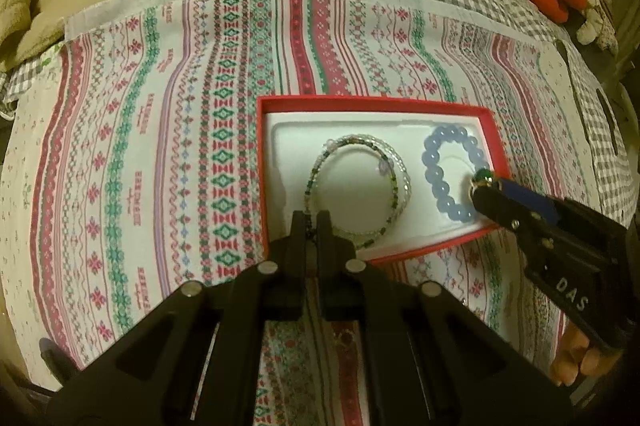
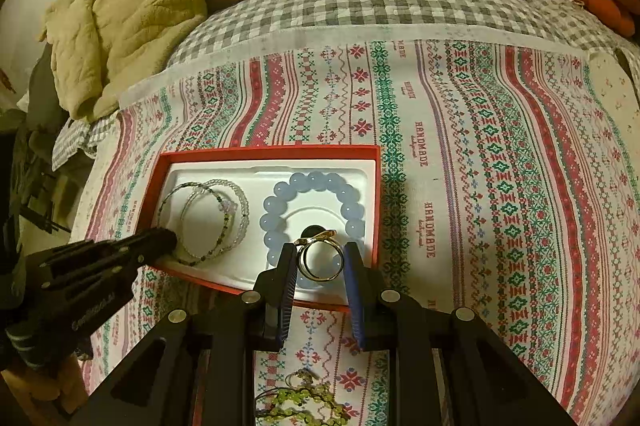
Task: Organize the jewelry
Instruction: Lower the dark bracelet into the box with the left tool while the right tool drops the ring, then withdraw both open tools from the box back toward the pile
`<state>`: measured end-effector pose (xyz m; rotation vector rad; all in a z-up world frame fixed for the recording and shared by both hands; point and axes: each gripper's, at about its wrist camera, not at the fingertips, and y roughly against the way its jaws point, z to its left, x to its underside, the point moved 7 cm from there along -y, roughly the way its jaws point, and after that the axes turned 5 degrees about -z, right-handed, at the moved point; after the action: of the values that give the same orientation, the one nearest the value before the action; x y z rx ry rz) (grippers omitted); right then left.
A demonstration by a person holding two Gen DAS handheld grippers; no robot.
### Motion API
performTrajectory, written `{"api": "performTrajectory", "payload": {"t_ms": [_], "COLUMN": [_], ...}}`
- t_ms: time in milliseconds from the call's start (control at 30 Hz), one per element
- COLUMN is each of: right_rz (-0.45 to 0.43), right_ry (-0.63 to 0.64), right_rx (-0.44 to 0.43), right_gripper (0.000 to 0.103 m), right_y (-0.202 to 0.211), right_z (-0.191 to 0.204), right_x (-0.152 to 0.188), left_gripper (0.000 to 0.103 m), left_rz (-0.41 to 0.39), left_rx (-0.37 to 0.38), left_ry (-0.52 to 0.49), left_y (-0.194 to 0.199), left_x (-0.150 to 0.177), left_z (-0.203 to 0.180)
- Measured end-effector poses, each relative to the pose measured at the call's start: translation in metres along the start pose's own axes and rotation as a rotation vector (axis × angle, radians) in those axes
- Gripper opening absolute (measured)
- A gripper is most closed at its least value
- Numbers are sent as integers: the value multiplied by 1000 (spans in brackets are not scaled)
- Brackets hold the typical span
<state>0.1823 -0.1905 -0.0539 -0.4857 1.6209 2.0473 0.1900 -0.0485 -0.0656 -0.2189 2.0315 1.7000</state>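
step: putting ring (image 2: 320,260) in red box (image 2: 362,152) | R gripper (image 2: 320,262) jaws grip ring, over blue bracelet (image 2: 312,186); L gripper (image 1: 311,226) jaws nearly shut on thin bracelet (image 1: 360,182) | next: lower, release

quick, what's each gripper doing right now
left gripper: shut on the thin multicolour beaded coil bracelet.
right gripper: shut on the gold ring with a green stone.

Black angular grippers, silver round bolts, white "DAS" lettering; blue-lined jaws on the right gripper (image 2: 320,260)
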Motion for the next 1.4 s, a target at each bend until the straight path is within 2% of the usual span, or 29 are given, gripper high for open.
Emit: {"api": "performTrajectory", "payload": {"t_ms": [267,333,400,433,467,567,633,667,800,1133,1400], "right_rz": [-1,3,4,1,-7,-23,-29,-31,-35,-54,-49], "right_ry": [-1,-3,0,3,4,14,14,9,-2,16,50], "right_rx": [-5,-14,-23,-28,-34,-39,-37,-35,-30,-5,26], "right_gripper": [26,29,39,52,57,57,57,57,58,68,75], "right_y": [4,5,7,10,13,23,28,32,44,80,98], "right_z": [4,7,9,11,13,16,16,15,11,8,7], "right_x": [1,1,2,2,2,2,3,4,8,27,49], "left_gripper": [9,18,32,35,36,39,52,55,58,79,85], "left_rz": [-29,-37,-49,-56,-62,-75,-87,-96,-109,-122,-104], "left_rx": [-4,-13,-29,-26,-25,-28,-49,-58,-73,-92,-74], "left_ry": [-12,-25,-38,-40,-42,-43,-44,-46,-48,-37,-17], "left_y": [6,8,12,15,18,26,33,36,48,78,83], "left_x": [1,1,0,-1,-1,0,1,1,8,40,69], "left_z": [-2,-5,-7,-8,-9,-10,-8,-8,-6,-4,3]}}
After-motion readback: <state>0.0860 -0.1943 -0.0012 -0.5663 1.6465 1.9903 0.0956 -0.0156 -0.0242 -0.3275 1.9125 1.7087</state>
